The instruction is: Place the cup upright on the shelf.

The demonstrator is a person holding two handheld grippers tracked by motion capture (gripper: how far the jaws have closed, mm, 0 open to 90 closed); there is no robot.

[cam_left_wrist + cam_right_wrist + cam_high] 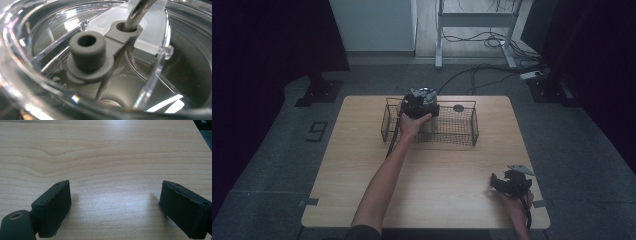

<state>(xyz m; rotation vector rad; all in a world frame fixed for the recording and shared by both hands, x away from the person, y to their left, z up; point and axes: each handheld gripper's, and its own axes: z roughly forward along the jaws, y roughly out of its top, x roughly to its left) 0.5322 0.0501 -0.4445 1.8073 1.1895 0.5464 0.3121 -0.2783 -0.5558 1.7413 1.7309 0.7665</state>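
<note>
Hands are working apart: we are holding the left gripper (419, 102) clamped on a clear cup (430, 121) in the basket (472, 131), the right gripper (115, 205) gaping above the table (362, 150).

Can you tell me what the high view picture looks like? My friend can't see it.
A person's left gripper reaches down over a clear container standing in a wire basket at the far side of a wooden table. The right gripper rests near the table's right front corner, its jaws open.
</note>
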